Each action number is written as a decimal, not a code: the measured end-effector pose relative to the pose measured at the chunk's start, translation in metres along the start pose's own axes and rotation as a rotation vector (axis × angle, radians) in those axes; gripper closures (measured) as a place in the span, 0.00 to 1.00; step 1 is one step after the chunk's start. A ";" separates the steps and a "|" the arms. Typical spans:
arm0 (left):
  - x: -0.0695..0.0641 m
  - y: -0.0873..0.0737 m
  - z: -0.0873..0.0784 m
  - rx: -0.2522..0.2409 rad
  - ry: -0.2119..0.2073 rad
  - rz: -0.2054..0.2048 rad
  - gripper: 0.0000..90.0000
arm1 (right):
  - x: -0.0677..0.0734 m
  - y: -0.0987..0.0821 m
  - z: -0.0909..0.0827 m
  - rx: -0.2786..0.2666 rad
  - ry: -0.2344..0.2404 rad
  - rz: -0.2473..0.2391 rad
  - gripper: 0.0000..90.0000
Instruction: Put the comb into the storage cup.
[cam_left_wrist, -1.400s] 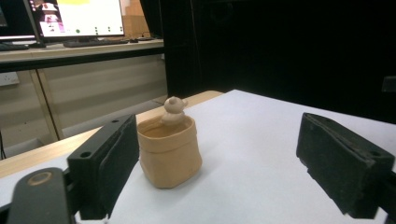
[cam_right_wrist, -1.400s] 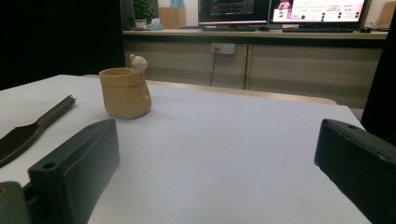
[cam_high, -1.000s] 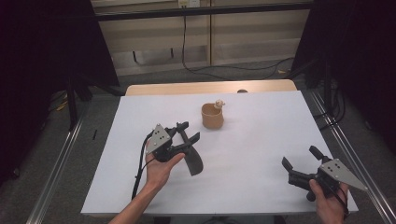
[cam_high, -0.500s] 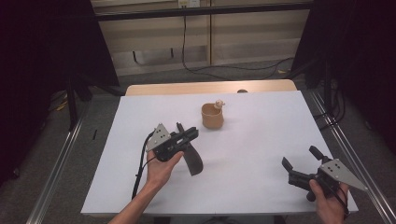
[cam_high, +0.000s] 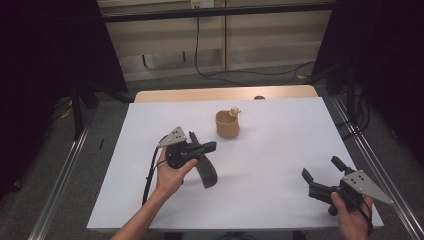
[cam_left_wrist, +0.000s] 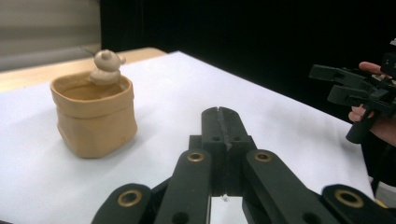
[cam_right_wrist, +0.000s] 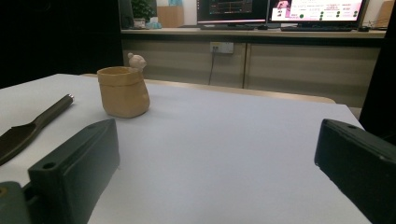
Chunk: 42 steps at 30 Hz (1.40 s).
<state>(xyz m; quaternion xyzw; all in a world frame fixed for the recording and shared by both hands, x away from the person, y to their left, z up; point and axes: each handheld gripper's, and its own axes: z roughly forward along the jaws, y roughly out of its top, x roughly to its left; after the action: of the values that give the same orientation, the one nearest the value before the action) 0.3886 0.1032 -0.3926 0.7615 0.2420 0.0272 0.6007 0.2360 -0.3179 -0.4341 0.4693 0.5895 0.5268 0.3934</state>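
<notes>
One table (cam_high: 280, 200) under a white cover, one tan pot (cam_high: 227, 125), one dark spatula (cam_high: 204, 167), two grippers, two hands — that's the count. Starting at the left: the left hand (cam_high: 170, 176) has the left gripper (cam_high: 212, 146) raised over the spatula, a grey plate on top and a cable trailing down beside the wrist. Its jaws have just been closing and now they're pressed flat together, pad against pad, with nothing between them; the left gripper view shows the seam dead centre (cam_left_wrist: 219, 126) and bare white cover beyond it. From above, the gripper sits right over the spatula's handle, and whether it touches I cannot tell. The spatula lies flat, thin handle towards the far side, broad blade towards the person; the right gripper view catches it at the left edge (cam_right_wrist: 32, 123), handle tipped with a metal cap. Moving along, the pot stands upright near the middle of the far half, just beyond and right of the closed jaws. It looks like a little soft sack with a rolled rim, matte tan, and one small pale figure (cam_high: 234, 110) perched on the far edge of the rim. Over at the right near corner, well apart from everything, the right hand (cam_high: 352, 220) has the right gripper (cam_high: 320, 170) low, jaws spread wide, nothing in them, white cover showing between the two.
</notes>
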 end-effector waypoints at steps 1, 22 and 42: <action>-0.001 0.002 0.001 0.010 -0.001 0.019 1.00 | 0.000 0.000 0.000 0.001 0.000 0.000 0.00; 0.012 -0.005 0.037 0.362 0.045 -0.009 1.00 | 0.000 -0.001 0.000 0.002 0.004 -0.011 0.00; 0.015 -0.021 0.052 0.535 0.078 -0.025 1.00 | 0.001 -0.001 0.000 0.005 0.011 -0.013 0.00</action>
<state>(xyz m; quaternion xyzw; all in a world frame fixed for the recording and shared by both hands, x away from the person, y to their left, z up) 0.4122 0.0658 -0.4304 0.8884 0.2732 -0.0158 0.3686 0.2359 -0.3168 -0.4348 0.4635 0.5960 0.5253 0.3924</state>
